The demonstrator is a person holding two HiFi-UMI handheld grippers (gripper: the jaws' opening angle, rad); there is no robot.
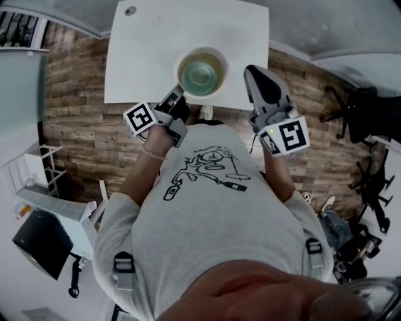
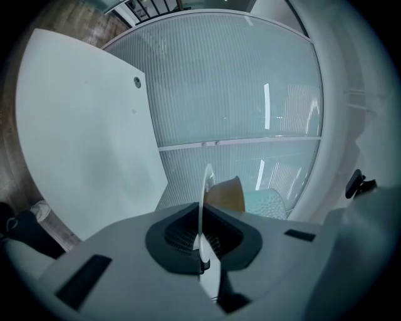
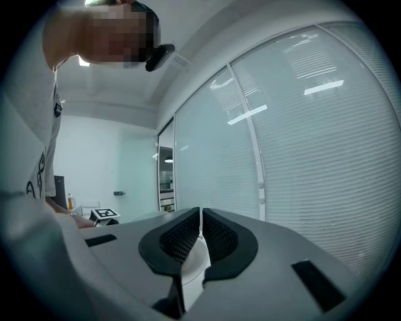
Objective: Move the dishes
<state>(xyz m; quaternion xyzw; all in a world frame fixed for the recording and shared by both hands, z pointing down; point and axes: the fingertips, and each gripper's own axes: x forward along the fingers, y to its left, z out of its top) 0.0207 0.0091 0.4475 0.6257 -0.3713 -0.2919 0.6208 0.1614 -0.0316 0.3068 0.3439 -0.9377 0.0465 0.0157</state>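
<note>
A white dish with a green bowl nested in it hangs over the near edge of the white table. My left gripper is shut on its near-left rim. In the left gripper view the white rim stands edge-on between the jaws of the left gripper, with a brown piece and the pale green bowl beyond it. My right gripper is just right of the dish, apart from it. The right gripper has its jaws together with no dish between them.
The table has a small cable hole at its far left. Black office chairs stand on the wood floor to the right, and a white rack to the left. A frosted glass wall lies ahead of both grippers.
</note>
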